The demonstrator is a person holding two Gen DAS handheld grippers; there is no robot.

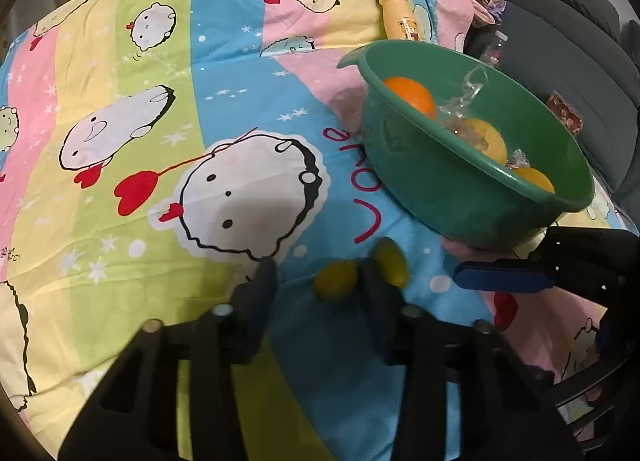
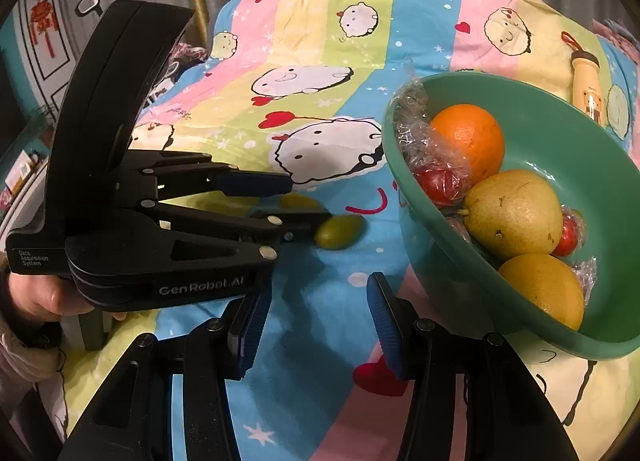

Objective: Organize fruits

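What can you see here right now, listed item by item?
bowl: one, green, tilted on the sheet at right
orange: one, orange, in the bowl
pear: one, yellow-green, in the bowl
yellow fruit: one, yellow, at the bowl's low side
wrapped red fruits: at least two, red in clear film, in the bowl
small green fruits: two, green, on the sheet at the left gripper's tips
bottle: one, yellow, lying beyond the bowl
sheet: one, pastel cartoon print, underneath everything
left gripper: black, open, one green fruit between its fingers
right gripper: black and blue, open, empty
hand: one, holding the left gripper
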